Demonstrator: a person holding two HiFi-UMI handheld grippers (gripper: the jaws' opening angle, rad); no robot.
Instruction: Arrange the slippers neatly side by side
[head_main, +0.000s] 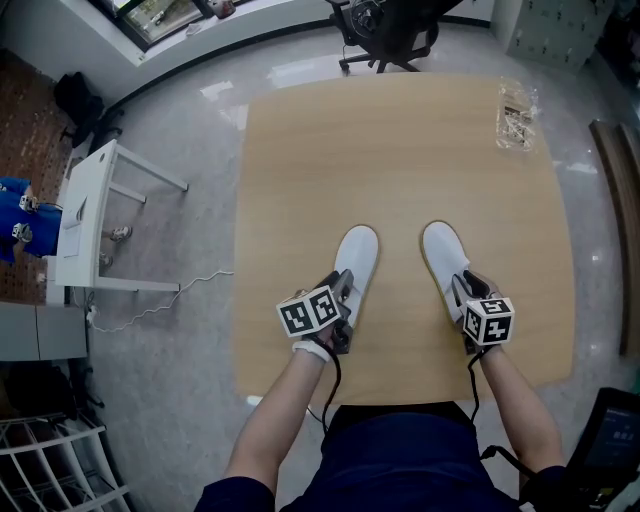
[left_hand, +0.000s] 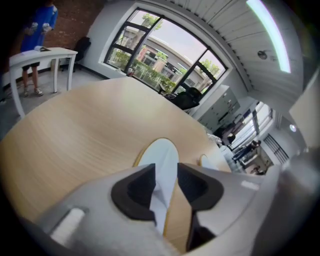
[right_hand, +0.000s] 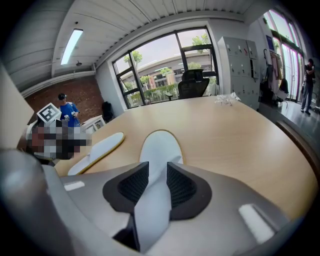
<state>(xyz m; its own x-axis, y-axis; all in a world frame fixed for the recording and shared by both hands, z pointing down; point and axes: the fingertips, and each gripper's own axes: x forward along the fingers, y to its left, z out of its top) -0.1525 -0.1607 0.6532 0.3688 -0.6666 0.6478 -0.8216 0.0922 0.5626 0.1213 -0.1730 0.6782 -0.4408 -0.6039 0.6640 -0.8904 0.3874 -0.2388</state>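
Observation:
Two white slippers lie toes-away on the wooden table, a hand's width apart. My left gripper is shut on the heel end of the left slipper. In the left gripper view the slipper runs out from between the pads of that gripper, and the other slipper's toe peeks out at the right. My right gripper is shut on the heel of the right slipper. In the right gripper view its fabric fills the gap of the gripper, and the left slipper lies beside it.
A clear plastic bag lies at the table's far right corner. A black office chair stands beyond the far edge. On the floor to the left are a small white table and a cable. A person in blue stands at far left.

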